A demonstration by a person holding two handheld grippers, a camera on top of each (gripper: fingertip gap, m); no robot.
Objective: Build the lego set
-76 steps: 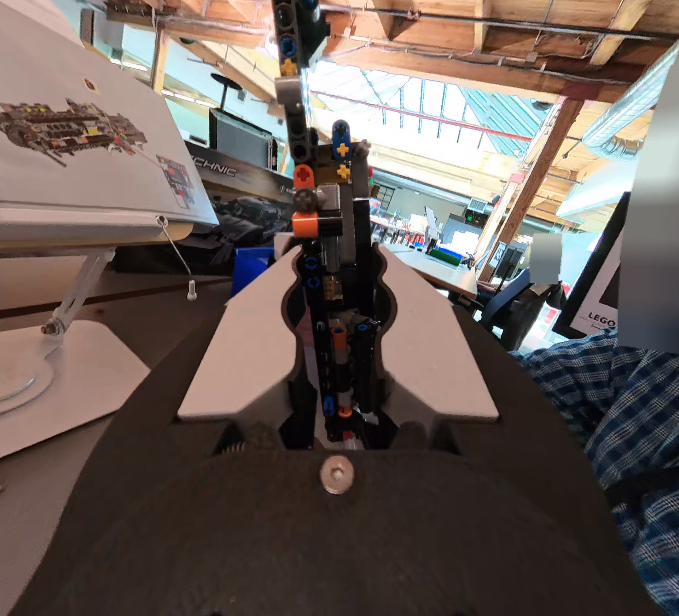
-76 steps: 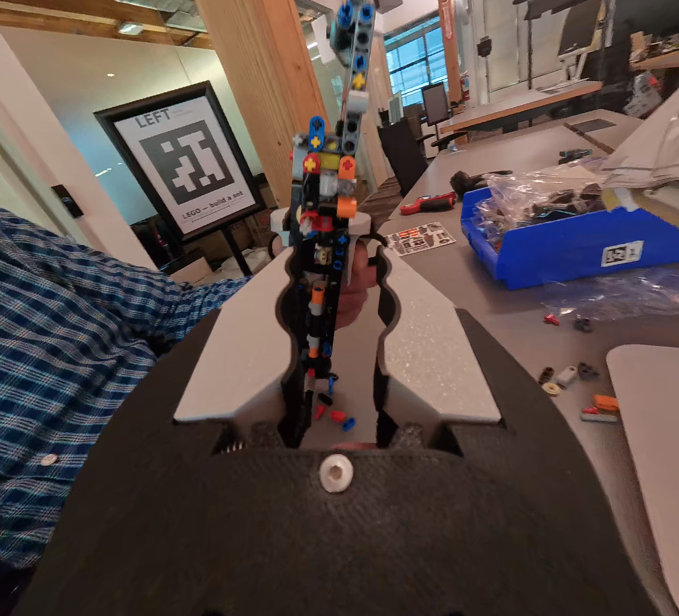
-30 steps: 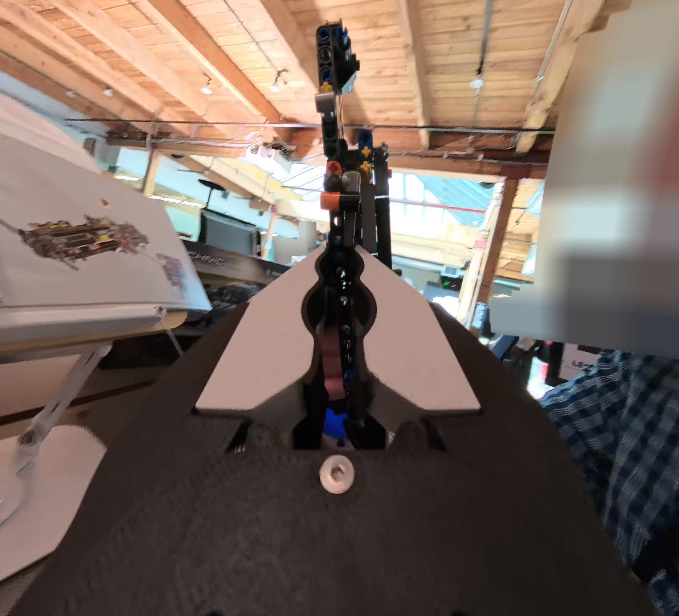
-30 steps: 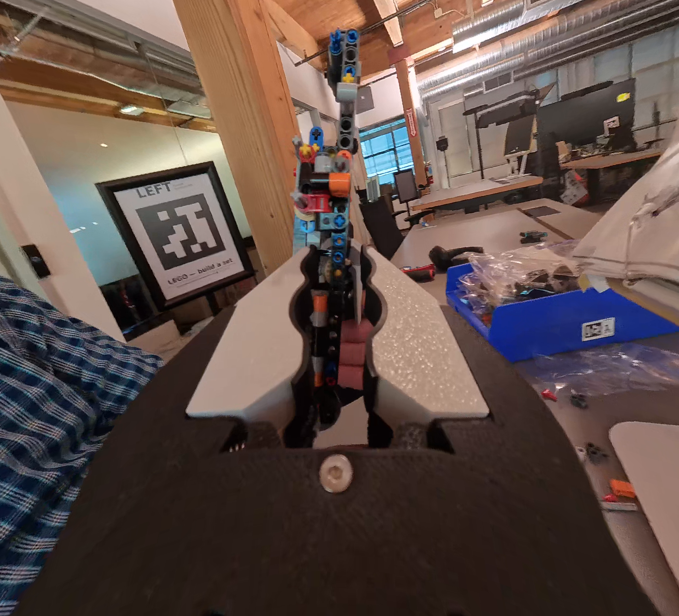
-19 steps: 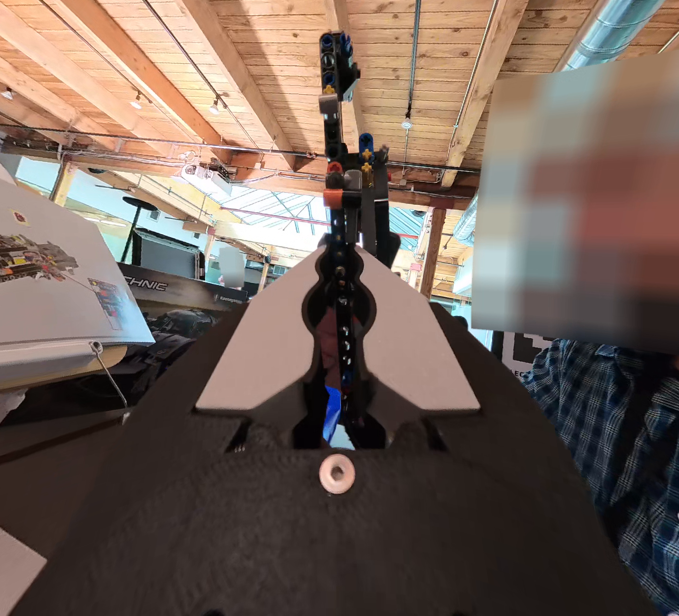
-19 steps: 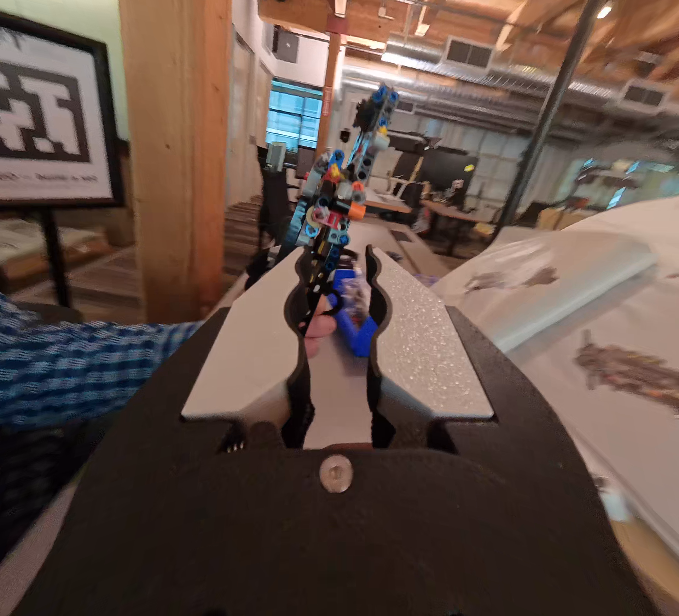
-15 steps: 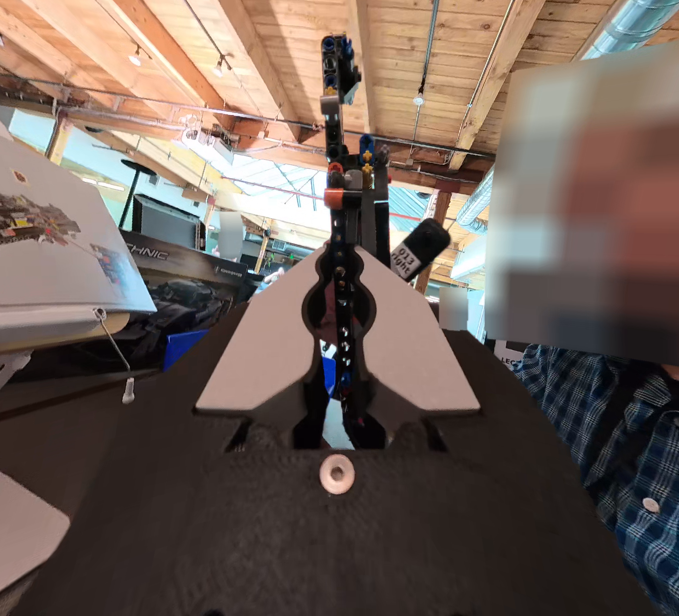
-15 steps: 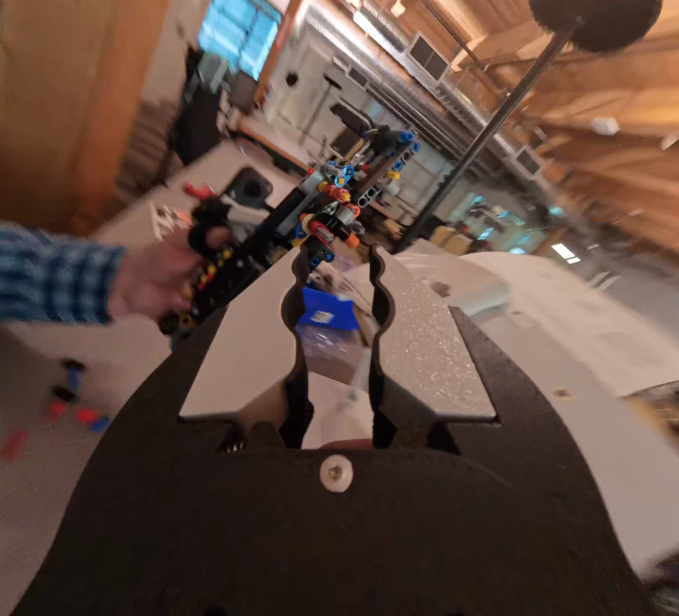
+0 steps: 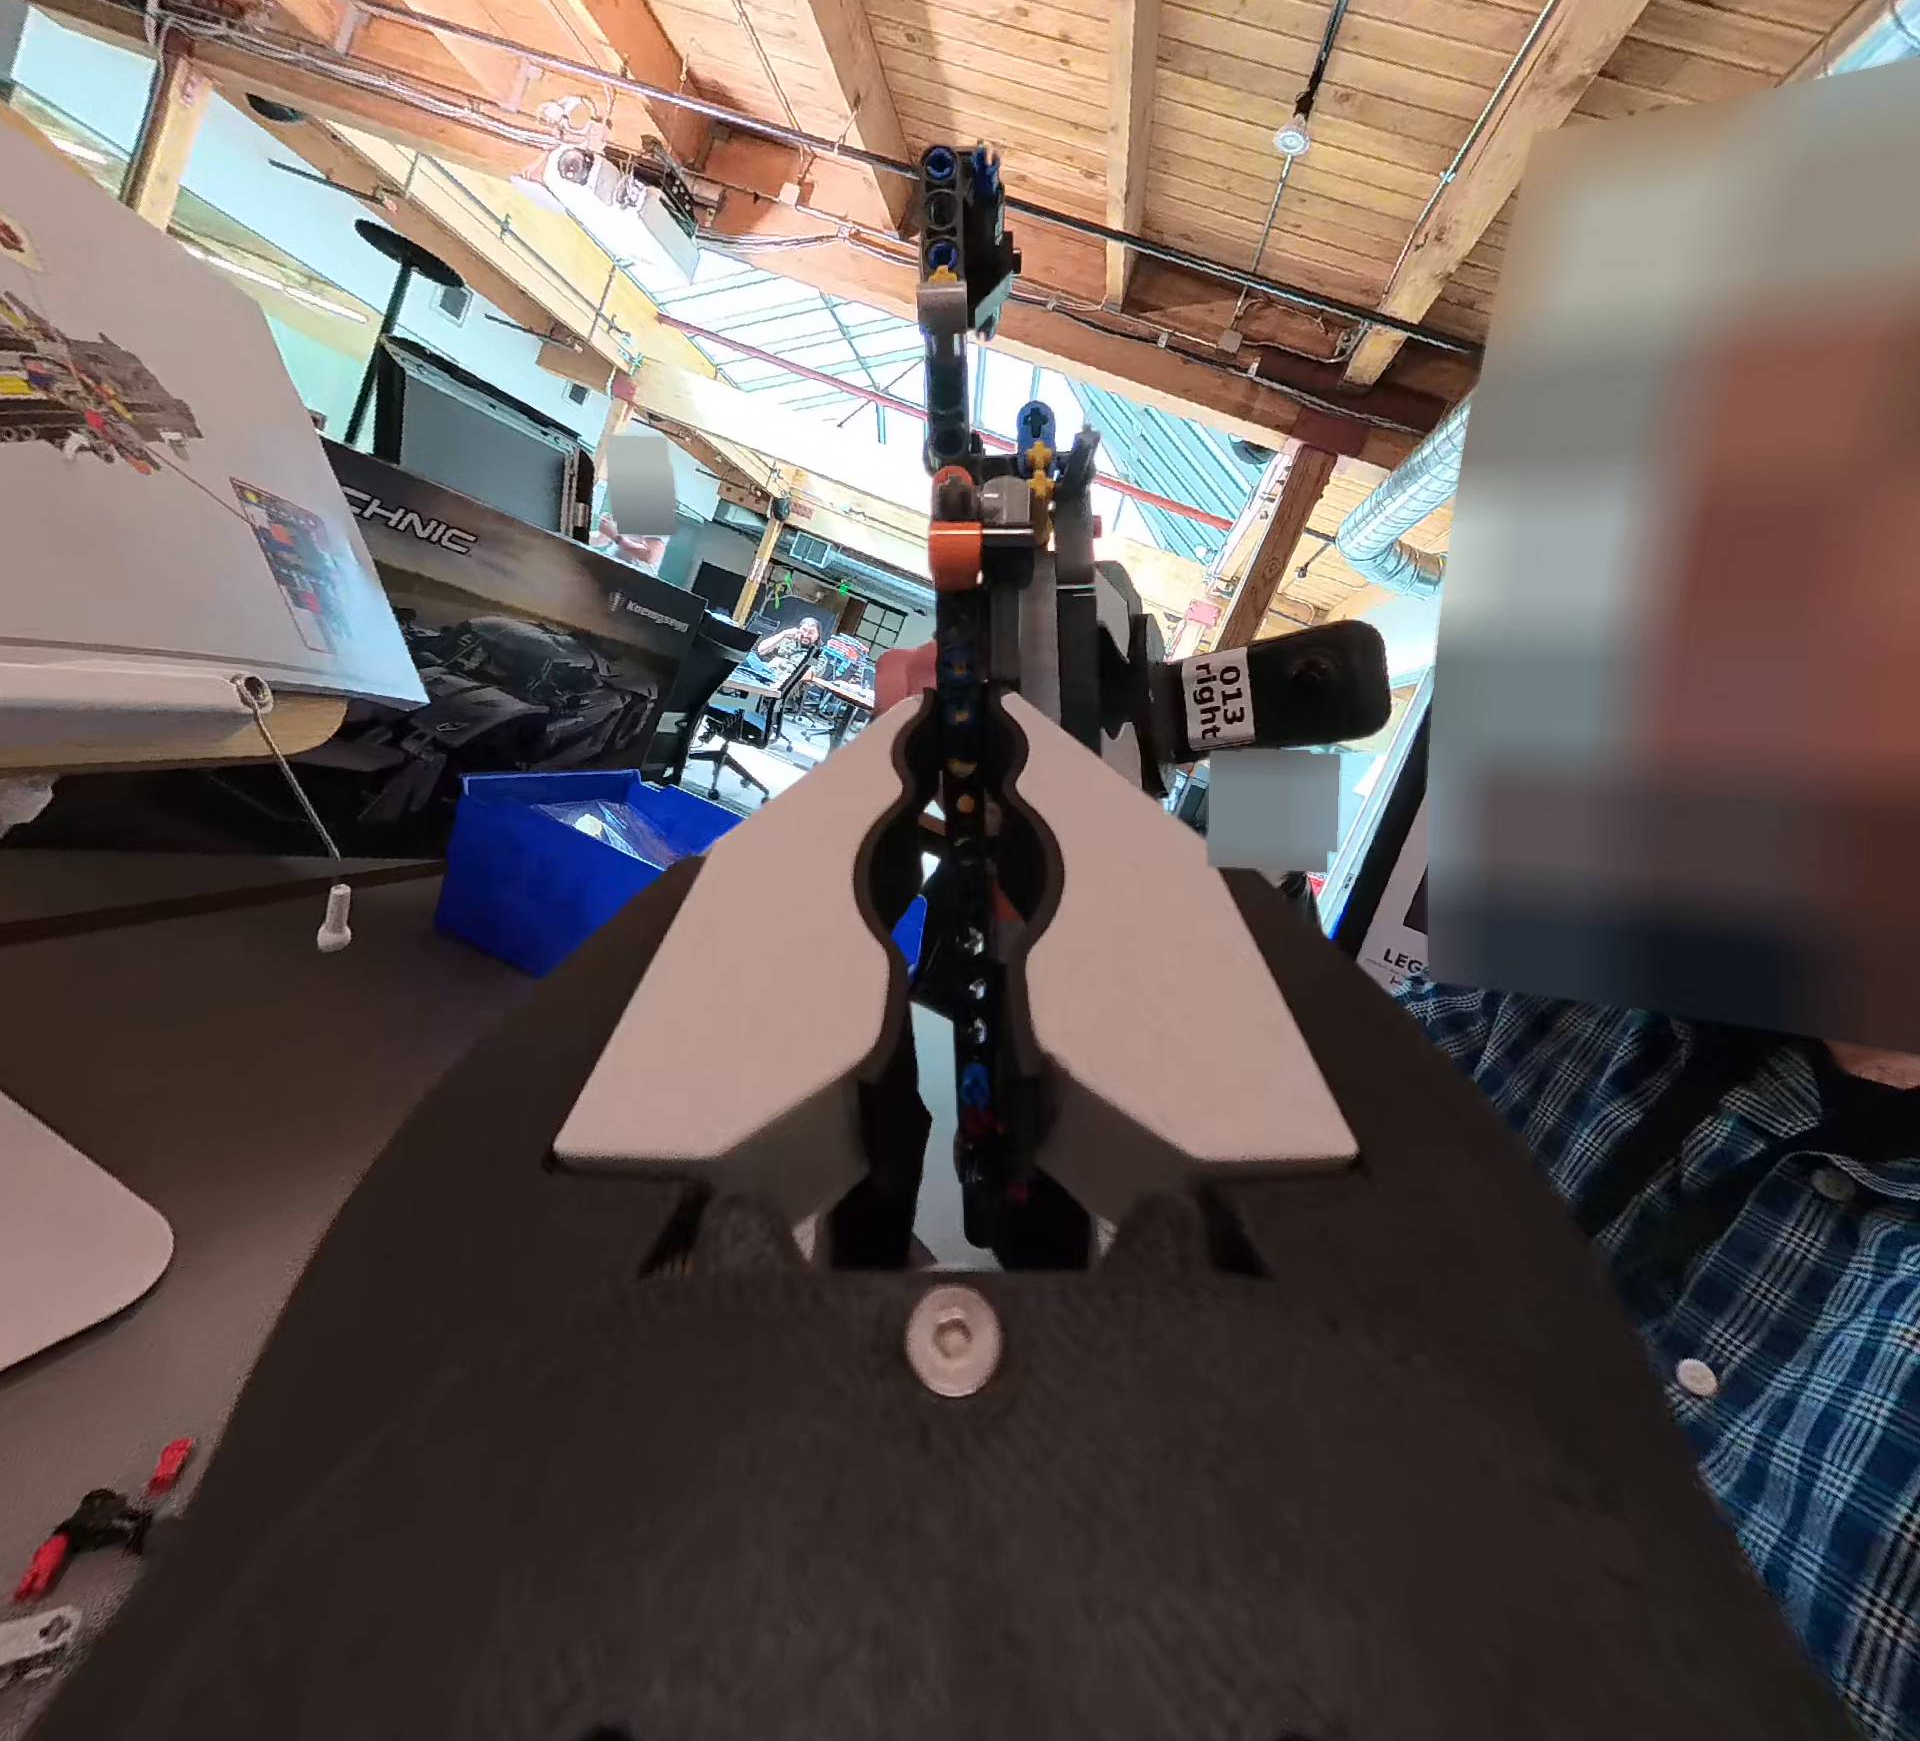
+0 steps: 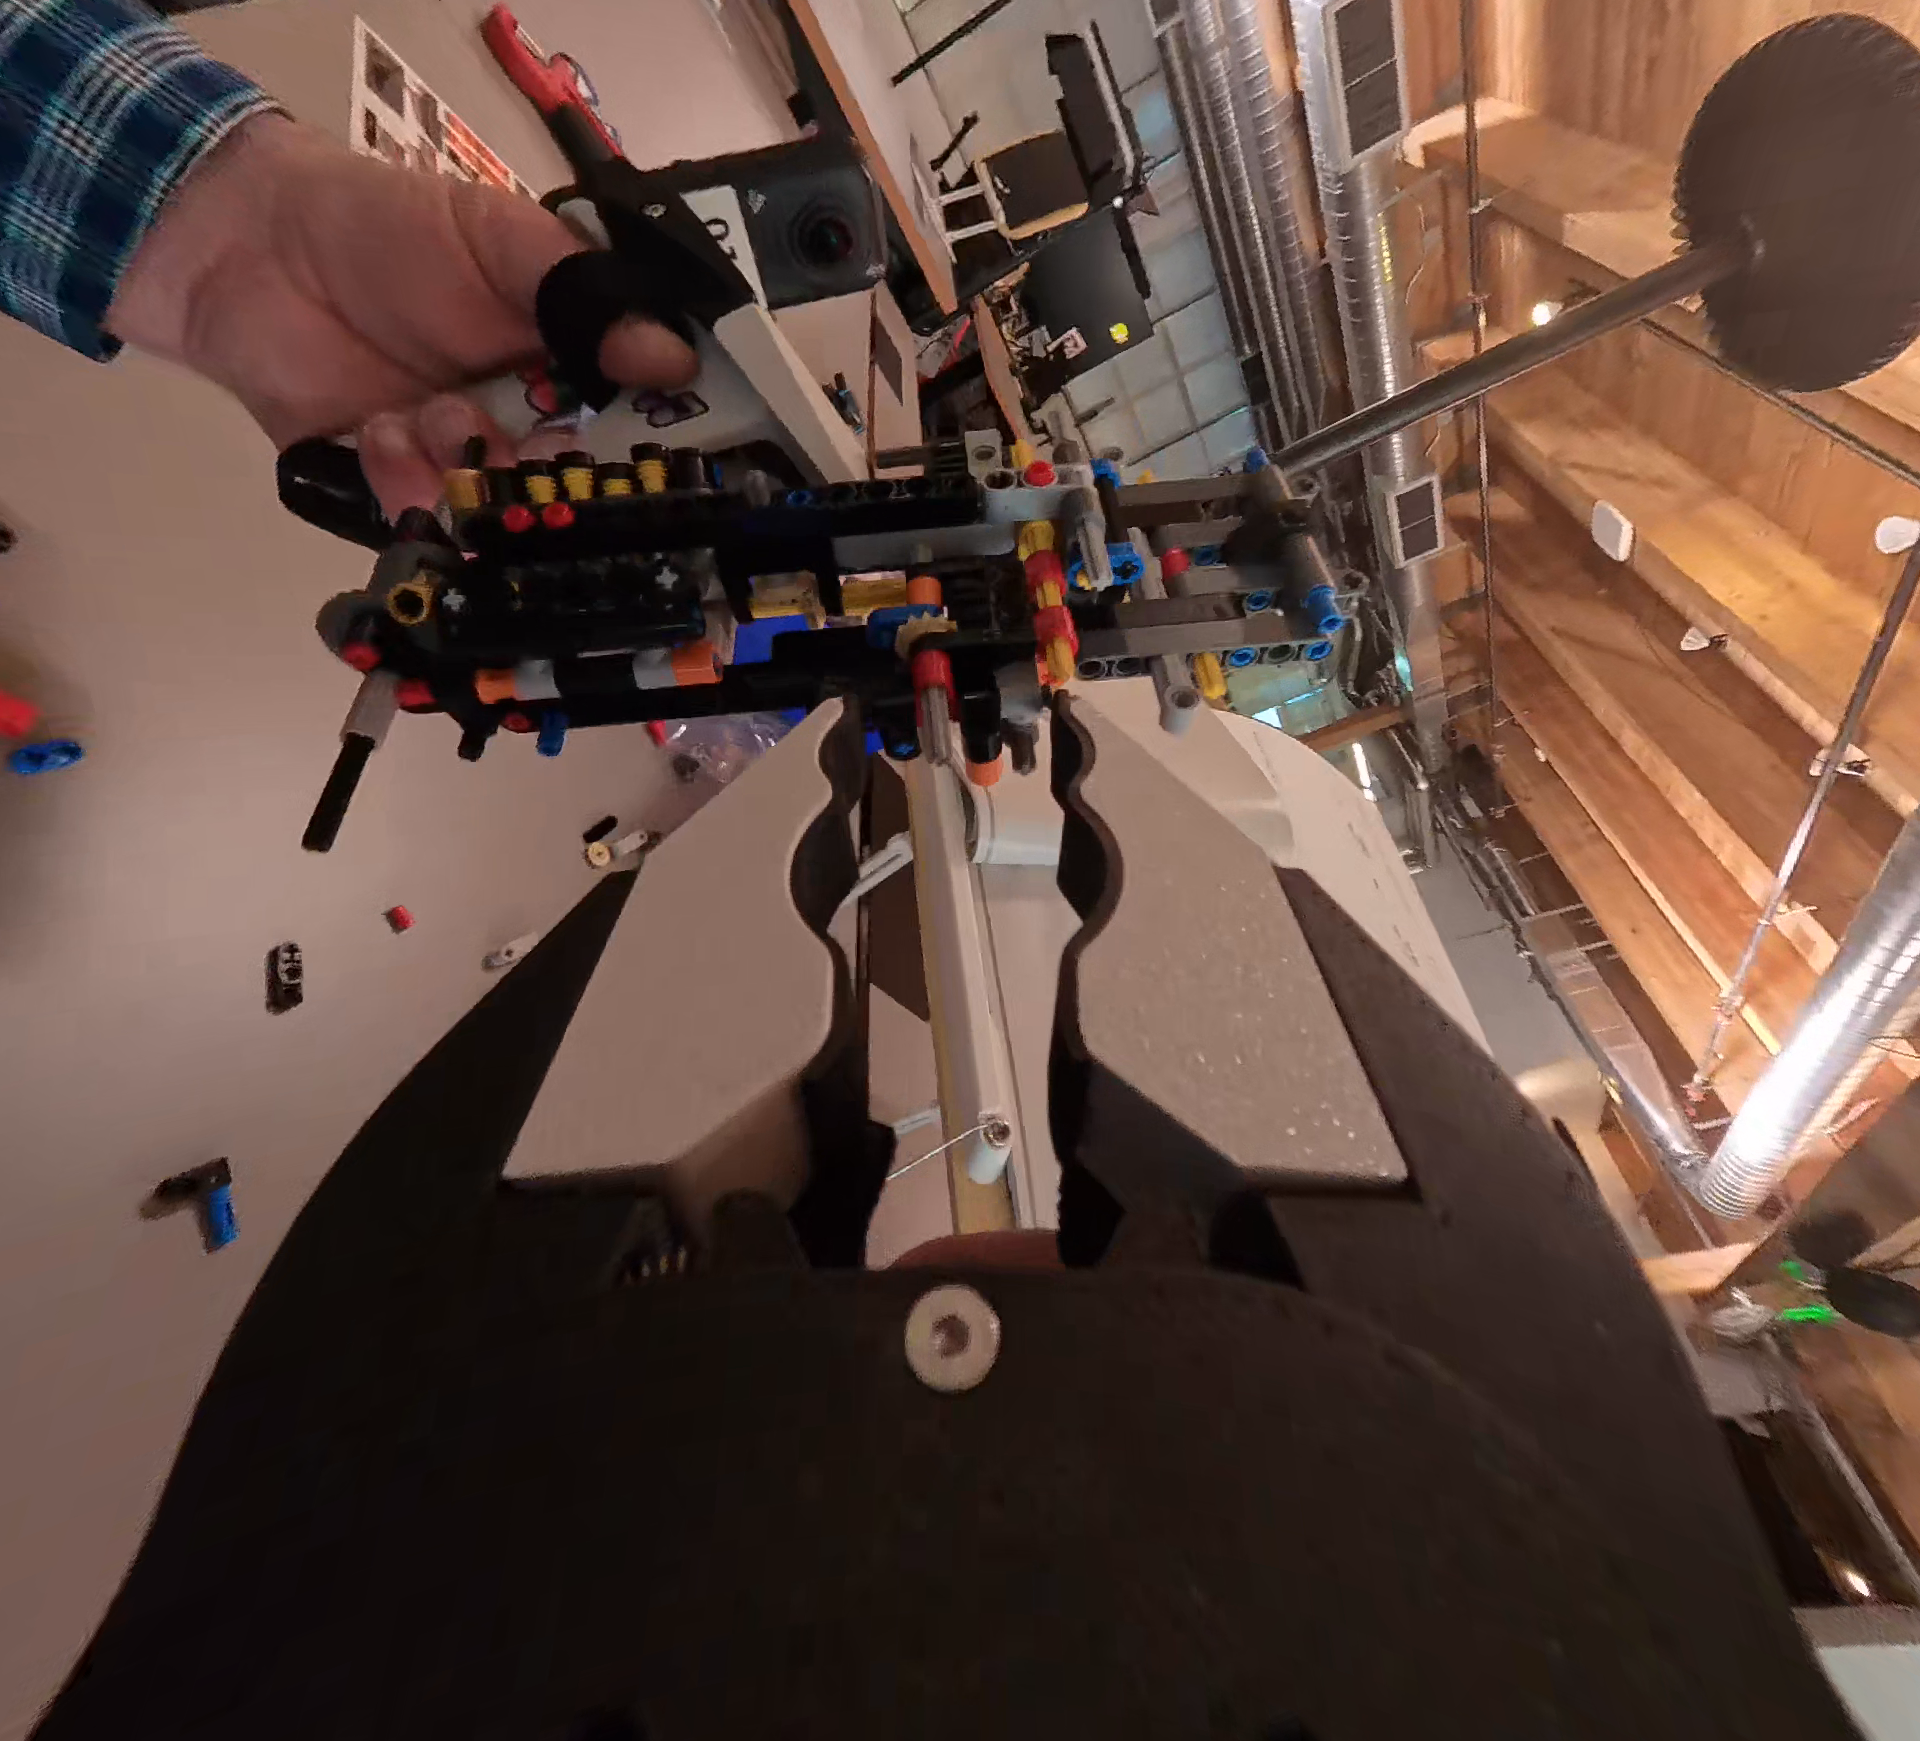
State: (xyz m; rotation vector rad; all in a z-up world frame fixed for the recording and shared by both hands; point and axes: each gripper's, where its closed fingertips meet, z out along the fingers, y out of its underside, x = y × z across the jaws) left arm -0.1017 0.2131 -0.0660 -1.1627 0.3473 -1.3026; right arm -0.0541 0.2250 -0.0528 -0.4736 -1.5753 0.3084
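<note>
Released by the right gripper (image 10: 951,735), whose jaws are parted and empty, the long black multicoloured lego assembly (image 9: 961,652) is clamped at frame centre by the left gripper (image 9: 961,735).

A white label (image 9: 1218,699) with black print is sitting on a black camera (image 9: 1309,694) above the bench's right edge. Pale brand lettering is running across a dark box (image 9: 520,590) standing at the far edge behind the instruction booklet (image 9: 156,496), and a framed white sign (image 9: 1392,922) is showing dark lettering at the far right corner, mostly hidden. In the right wrist view, another white printed label (image 10: 727,226) is peeking out beside a second camera (image 10: 821,237), and a sticker sheet (image 10: 416,112) is lying near the bench's far edge, its print too small to read.
</note>
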